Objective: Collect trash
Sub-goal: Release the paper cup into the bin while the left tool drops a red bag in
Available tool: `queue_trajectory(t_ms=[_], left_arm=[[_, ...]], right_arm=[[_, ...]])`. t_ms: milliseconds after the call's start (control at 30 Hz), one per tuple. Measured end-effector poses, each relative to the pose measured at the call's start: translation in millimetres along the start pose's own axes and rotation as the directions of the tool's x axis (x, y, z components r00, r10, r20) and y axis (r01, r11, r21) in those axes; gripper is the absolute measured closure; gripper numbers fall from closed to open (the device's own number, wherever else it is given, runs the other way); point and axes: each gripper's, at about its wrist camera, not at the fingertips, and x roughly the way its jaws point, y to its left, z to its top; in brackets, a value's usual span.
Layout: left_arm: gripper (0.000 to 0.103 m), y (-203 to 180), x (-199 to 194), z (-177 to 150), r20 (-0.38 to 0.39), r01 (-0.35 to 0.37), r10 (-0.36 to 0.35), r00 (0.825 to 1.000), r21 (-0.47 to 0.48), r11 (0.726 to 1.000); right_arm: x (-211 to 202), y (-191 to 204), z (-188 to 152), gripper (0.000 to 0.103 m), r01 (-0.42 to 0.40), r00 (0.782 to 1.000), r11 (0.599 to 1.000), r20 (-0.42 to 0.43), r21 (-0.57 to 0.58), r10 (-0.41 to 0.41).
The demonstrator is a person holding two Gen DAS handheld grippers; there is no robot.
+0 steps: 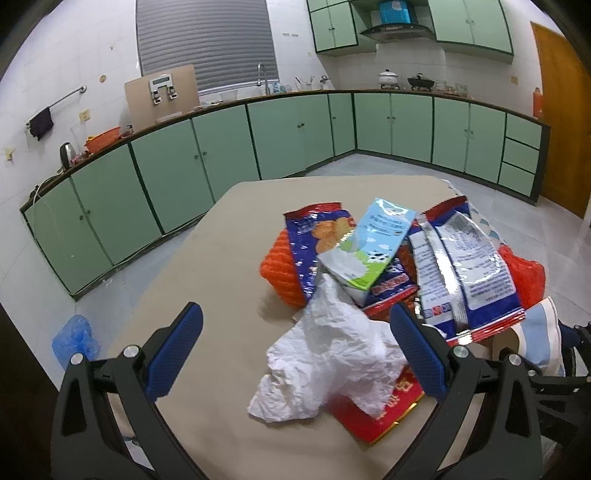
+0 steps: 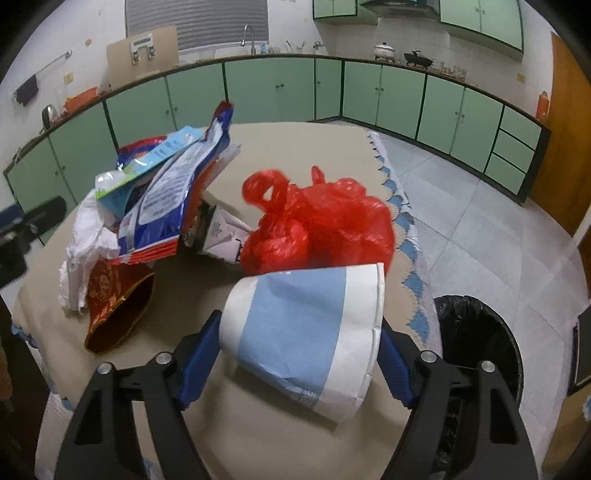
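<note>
The left tongs (image 1: pixel 295 347) hang wide open above the worktop (image 1: pixel 221 258), blue pads spread to either side of the crumpled white paper (image 1: pixel 332 354). The right tongs (image 2: pixel 299 354) are closed on the paper cup (image 2: pixel 303 332), both pads touching its sides.

Pretty standard kitchen behind everything: a long run of mint green cabinets (image 1: pixel 221 147) wraps around the corner under a dark countertop, with matching upper cabinets (image 1: pixel 469 22) and a range hood (image 1: pixel 397 29) that has a blue box (image 1: pixel 394 10) sitting on top. There's a faucet (image 1: pixel 261 74) below a window with grey blinds (image 1: pixel 205 40), a white pot (image 1: pixel 388 77) and a dark wok (image 1: pixel 419 81) on the stove, plus a steel kettle (image 1: pixel 66 153) and an orange basket (image 1: pixel 103 138) on the left stretch of counter. A dark towel (image 1: pixel 40 123) hangs on a wall rail, and a wooden door (image 1: pixel 561 122) is off to the right. Floor is pale grey tile (image 2: pixel 480 221).
</note>
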Motion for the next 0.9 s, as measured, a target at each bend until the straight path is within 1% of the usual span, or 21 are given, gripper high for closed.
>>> queue_trajectory(t_ms=[133, 200, 267, 433, 633, 700, 733, 900], left_arm=[[0.005, -13.4, -3.7, 0.8, 0.007, 0.035, -0.035, 0.999, 0.016, 0.999], [0.005, -20.2, -5.3, 1.8, 0.006, 0.056, -0.056, 0.998, 0.022, 0.998], [0.005, -29.2, -7.8, 3.2, 0.007, 0.085, -0.085, 0.996, 0.027, 0.996], [0.005, -58.9, -17.2, 5.8, 0.028, 0.143, -0.145, 0.989, 0.065, 0.988], [0.005, -107.7, -31.8, 6.4, 0.056, 0.237, -0.245, 0.968, 0.116, 0.965], [0.005, -124.4, -37.1, 7.2, 0.065, 0.271, -0.281, 0.957, 0.129, 0.954], [0.005, -134.3, -39.8, 7.7, 0.067, 0.296, -0.307, 0.949, 0.132, 0.946], [0.005, -170.6, -44.7, 7.1, 0.080, 0.360, -0.374, 0.924, 0.153, 0.920]], right_arm=[[-18.2, -10.8, -1.7, 0.027, -0.030, 0.999, 0.999, 0.026, 0.018, 0.029], [-29.8, -17.2, -2.0, 0.027, -0.031, 0.999, 0.999, 0.045, 0.020, 0.030], [-38.0, -22.7, -0.6, 0.027, -0.012, 0.998, 1.000, 0.062, 0.025, 0.010], [-55.9, -54.0, -2.1, 0.027, 0.050, 0.994, 0.996, 0.091, 0.076, -0.057], [-75.5, -101.8, -4.1, 0.027, 0.132, 0.982, 0.981, 0.118, 0.145, -0.149], [-80.9, -118.6, -5.7, 0.027, 0.158, 0.976, 0.972, 0.122, 0.173, -0.181], [-82.6, -125.2, -5.9, 0.027, 0.166, 0.974, 0.969, 0.122, 0.184, -0.190], [-88.8, -159.5, -18.3, 0.027, 0.212, 0.963, 0.947, 0.113, 0.242, -0.245]])
